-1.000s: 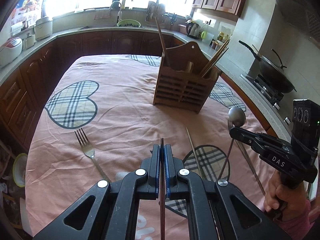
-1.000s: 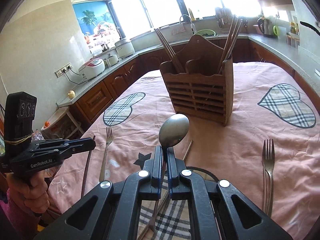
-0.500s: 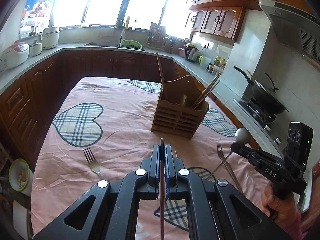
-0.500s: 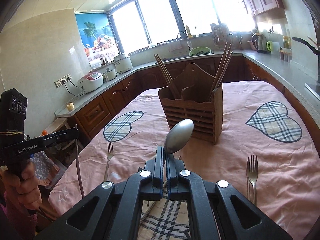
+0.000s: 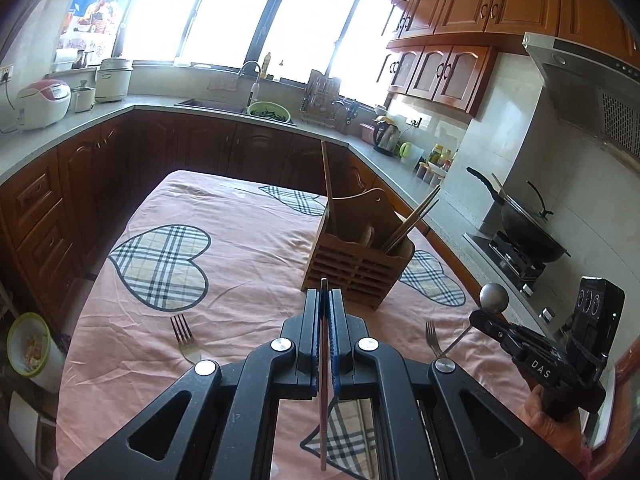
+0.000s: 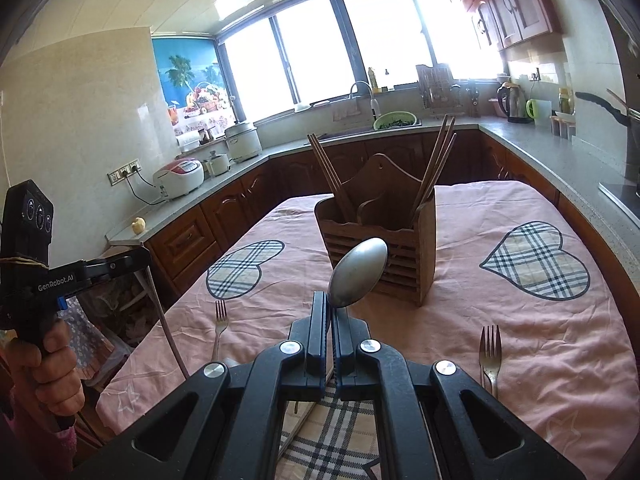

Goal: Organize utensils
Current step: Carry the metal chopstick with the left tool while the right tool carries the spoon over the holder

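Note:
A wooden utensil holder [image 5: 356, 266] with several chopsticks in it stands on the pink tablecloth; it also shows in the right wrist view [image 6: 384, 248]. My left gripper [image 5: 325, 296] is shut on a thin chopstick [image 5: 323, 400], held above the table short of the holder. My right gripper [image 6: 331, 308] is shut on a metal spoon [image 6: 358, 272], bowl upward, raised in front of the holder. The right gripper and spoon also show in the left wrist view [image 5: 494, 299]. The left gripper shows at the left of the right wrist view [image 6: 136, 258].
Two forks lie on the cloth, one on the left [image 6: 219, 328] and one on the right [image 6: 490, 354]. A chopstick [image 6: 308, 412] lies under my right gripper. Kitchen counters surround the table, with a wok [image 5: 528, 228] on the stove at right.
Both grippers have risen well above the table with the chopstick and the spoon still held. The holder now sits lower and farther in both views.

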`<state>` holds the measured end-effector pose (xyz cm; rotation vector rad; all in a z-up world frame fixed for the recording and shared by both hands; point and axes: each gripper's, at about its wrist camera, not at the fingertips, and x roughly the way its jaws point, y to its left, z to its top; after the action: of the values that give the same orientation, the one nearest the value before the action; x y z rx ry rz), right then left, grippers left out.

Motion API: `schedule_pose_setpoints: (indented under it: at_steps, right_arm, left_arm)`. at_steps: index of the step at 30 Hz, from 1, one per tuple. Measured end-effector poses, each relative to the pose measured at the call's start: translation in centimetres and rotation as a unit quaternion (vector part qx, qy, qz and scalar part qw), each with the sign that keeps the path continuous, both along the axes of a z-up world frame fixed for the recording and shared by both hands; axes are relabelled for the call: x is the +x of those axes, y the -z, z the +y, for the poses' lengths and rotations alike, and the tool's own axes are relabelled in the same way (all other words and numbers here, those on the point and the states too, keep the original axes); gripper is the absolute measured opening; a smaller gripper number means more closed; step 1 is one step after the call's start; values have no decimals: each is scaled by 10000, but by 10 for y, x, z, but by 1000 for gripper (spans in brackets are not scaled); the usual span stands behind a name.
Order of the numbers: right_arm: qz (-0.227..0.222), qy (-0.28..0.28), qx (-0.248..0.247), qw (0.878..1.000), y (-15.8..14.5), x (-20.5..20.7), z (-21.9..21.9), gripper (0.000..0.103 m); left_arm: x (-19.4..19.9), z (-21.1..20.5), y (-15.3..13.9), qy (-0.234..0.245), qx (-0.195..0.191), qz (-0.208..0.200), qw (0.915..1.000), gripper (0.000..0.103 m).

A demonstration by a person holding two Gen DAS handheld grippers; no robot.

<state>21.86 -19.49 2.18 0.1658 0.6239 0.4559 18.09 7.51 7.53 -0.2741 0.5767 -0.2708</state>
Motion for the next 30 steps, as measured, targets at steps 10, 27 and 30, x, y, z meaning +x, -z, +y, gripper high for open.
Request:
schedule_pose_setpoints:
  at_steps: [10,27,30]
  right_arm:
    - [-164,198,37,9997,-9,3,-7,2]
    - [-494,511,31,9975,-28,39,-22,2]
    - [-552,584,52,9968,-31,49,-25,2]
  left_arm:
    - [11,11,-6,-116,-228,-244,9994,2]
    - [61,22,-20,-288,-520,-621,9963,2]
    - [72,23,-23,-312,-542,-674,9958,2]
